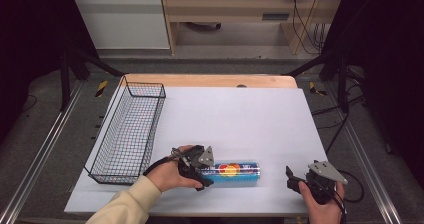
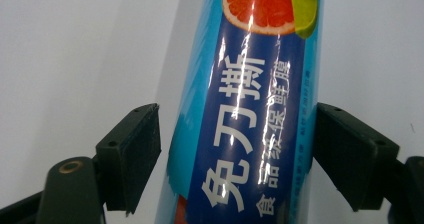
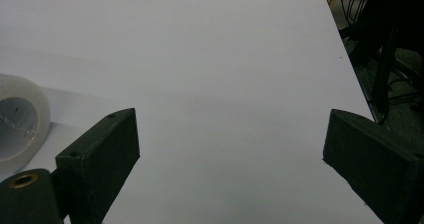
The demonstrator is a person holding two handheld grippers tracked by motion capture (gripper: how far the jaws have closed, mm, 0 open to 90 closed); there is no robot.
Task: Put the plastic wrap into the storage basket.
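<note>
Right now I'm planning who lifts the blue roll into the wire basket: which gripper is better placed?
Left. The left gripper already straddles the roll, fingers open on either side, and the basket is on its side. The right gripper hangs open beyond the roll's far end.

The person's left hand [image 1: 167,175], in a pale yellow sleeve [image 1: 125,204], comes in from the bottom edge and holds the left gripper [image 1: 202,171] low near the front of the table, pointing toward the right, its jaws parted with a gap on either side of what lies between them. The right hand [image 1: 322,206] holds the right gripper [image 1: 292,179] well apart from it at the front right corner, pointing left, jaws spread wide with nothing between them.
</note>
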